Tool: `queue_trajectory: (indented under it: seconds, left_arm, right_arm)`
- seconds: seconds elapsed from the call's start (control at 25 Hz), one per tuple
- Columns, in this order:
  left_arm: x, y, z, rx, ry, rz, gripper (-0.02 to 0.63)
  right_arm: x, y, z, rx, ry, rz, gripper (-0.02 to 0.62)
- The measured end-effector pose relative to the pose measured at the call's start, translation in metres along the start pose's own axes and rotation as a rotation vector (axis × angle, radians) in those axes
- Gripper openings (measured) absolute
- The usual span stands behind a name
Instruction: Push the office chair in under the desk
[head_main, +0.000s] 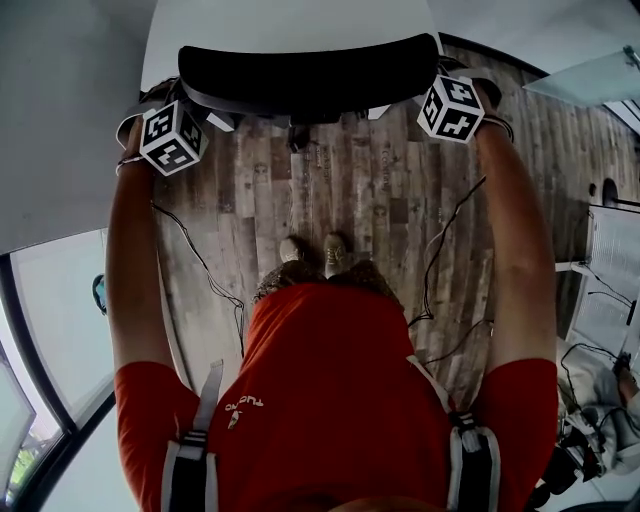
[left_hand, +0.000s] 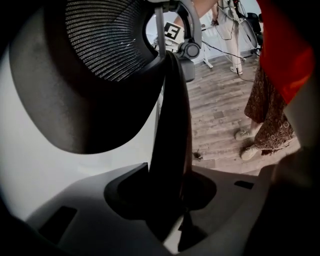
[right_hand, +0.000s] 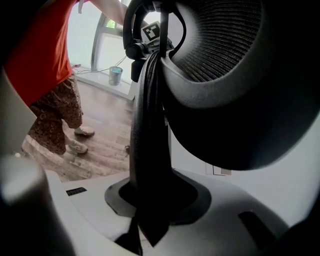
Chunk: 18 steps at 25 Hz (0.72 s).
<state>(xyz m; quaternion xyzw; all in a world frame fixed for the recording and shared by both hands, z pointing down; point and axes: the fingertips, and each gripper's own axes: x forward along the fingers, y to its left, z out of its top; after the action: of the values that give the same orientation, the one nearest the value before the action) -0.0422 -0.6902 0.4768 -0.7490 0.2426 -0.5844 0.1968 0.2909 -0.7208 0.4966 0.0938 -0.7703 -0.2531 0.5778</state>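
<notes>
Squarely ahead of the person, the office chair (head_main: 310, 70) stands with its black backrest at the rounded edge of the white desk (head_main: 290, 25), above the wooden floor (head_main: 370, 200). On one side the left claw (left_hand: 170, 200) is clamped narrow on the backrest's dark frame. On the other side the right claw (right_hand: 150, 200) grips the frame likewise. The person's shoes (head_main: 315, 250) stand just behind the chair.

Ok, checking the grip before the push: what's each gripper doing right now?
Left gripper: closed on the chair backrest, at its side edge.
Right gripper: closed on the opposite edge of it.
</notes>
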Motion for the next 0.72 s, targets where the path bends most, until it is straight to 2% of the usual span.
queue_trajectory:
  seconds: [0.72]
  left_arm:
    - [0.009,0.000,0.014,-0.010,0.002,0.025,0.147]
  right_arm:
    - [0.005,-0.012,-0.016,-0.003,-0.012,-0.010,0.130]
